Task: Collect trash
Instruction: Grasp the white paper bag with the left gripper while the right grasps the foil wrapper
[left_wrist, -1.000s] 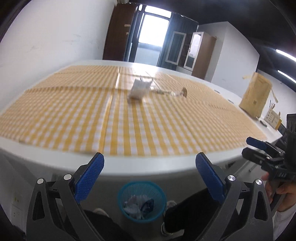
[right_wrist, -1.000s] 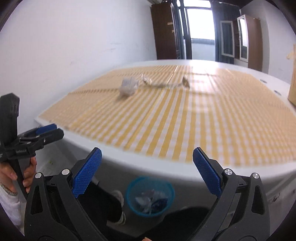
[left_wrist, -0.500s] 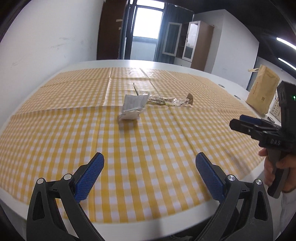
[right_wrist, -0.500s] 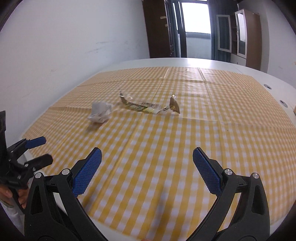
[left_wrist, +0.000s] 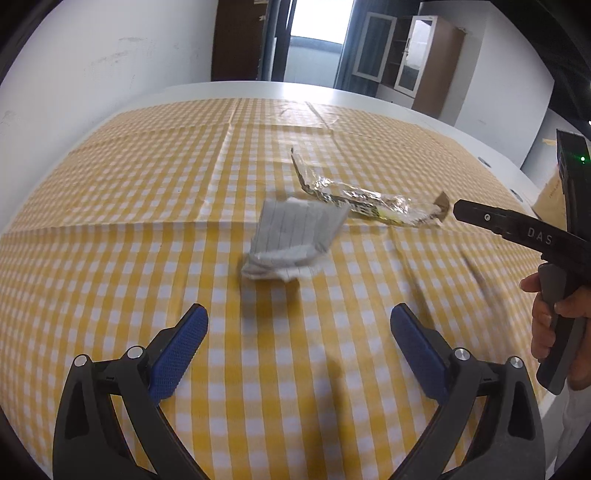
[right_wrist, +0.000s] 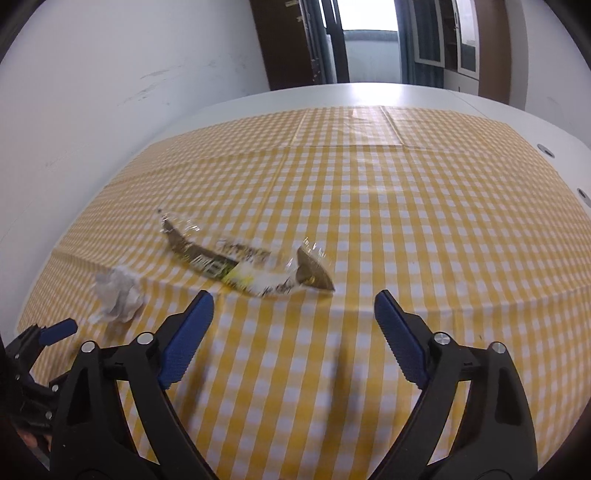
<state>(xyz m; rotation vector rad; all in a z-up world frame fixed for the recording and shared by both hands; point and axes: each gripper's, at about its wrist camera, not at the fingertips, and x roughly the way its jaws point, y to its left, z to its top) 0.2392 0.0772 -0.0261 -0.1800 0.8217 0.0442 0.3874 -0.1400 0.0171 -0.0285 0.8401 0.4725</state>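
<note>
A crumpled white paper (left_wrist: 293, 238) lies on the yellow checked tablecloth (left_wrist: 110, 206), just ahead of my open, empty left gripper (left_wrist: 299, 325). Behind it to the right lies a long clear plastic wrapper (left_wrist: 369, 201) with a brown end. In the right wrist view the wrapper (right_wrist: 243, 266) lies just ahead of my open, empty right gripper (right_wrist: 293, 306), and the paper (right_wrist: 118, 295) is to its left. The right gripper also shows side-on at the right edge of the left wrist view (left_wrist: 517, 229). The left gripper's tip shows at the lower left of the right wrist view (right_wrist: 48, 332).
The cloth covers a large white table (right_wrist: 369, 92) that runs far back. A white wall (left_wrist: 92, 66) stands at the left. A dark door (left_wrist: 240, 37) and wooden cabinets (left_wrist: 424, 55) stand behind. A brown paper bag (left_wrist: 554, 192) is at the right.
Both grippers have moved from below the table edge up and forward over the cloth, closing on the paper and wrapper. The blue bin under the table has dropped out of view.
</note>
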